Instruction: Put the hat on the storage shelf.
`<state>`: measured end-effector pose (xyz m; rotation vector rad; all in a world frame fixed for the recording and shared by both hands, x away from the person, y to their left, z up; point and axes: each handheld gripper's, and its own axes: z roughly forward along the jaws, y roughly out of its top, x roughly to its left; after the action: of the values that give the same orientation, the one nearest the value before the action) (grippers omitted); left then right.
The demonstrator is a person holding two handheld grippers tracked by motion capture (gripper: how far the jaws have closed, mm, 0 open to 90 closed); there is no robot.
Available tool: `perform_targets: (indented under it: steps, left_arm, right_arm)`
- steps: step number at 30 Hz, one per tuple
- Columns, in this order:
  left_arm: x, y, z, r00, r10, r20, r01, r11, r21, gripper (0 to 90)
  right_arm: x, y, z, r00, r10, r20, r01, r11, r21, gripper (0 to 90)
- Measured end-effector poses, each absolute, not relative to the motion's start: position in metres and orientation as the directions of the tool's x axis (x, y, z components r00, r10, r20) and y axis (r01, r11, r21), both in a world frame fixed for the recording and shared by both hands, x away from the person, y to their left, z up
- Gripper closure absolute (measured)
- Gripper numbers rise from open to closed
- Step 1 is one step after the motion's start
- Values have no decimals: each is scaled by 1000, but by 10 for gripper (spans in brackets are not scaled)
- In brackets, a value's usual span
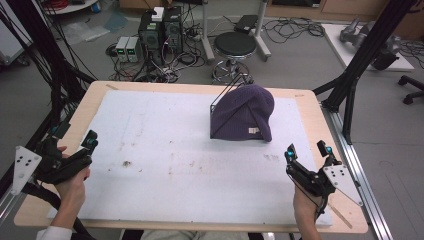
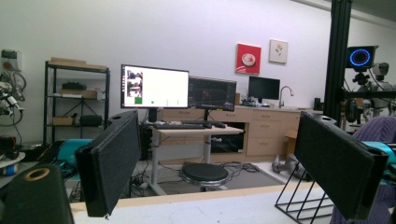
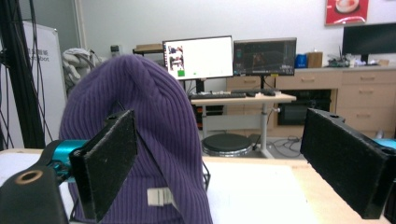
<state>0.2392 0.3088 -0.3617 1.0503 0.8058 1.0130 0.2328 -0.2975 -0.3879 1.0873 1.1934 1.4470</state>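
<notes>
Judging purple knit beanie [image 1: 243, 113] soft, light, floppy, not fragile; ribbed knit should give good grip. Best hold: pinch fold near bottom hem by small white label [image 1: 254, 131]. Beanie draped over black wire stand [image 1: 223, 93], upper centre-right of high view, on white mat [image 1: 150, 150]. My left gripper [image 1: 82, 150] and right gripper [image 1: 310, 155] both gaping, empty, at lower corners.
</notes>
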Motion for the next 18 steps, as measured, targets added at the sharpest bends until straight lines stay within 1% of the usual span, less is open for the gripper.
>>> perform_targets:
  steps: [6,14,18]
  left_arm:
    - [238,322,-373,308,950,-45,-253,128,959,150]
    - [233,336,-395,288,957,-48,-215,113,970,152]
    - [229,345,-408,280,956,-92,-201,152,968,152]
  right_arm:
    - [227,-305,-397,-152,986,68,-116,-86,990,106]
    - [226,-303,-413,-183,982,52,-68,-65,996,106]
    - [227,-300,-419,-190,980,52,-33,-59,998,106]
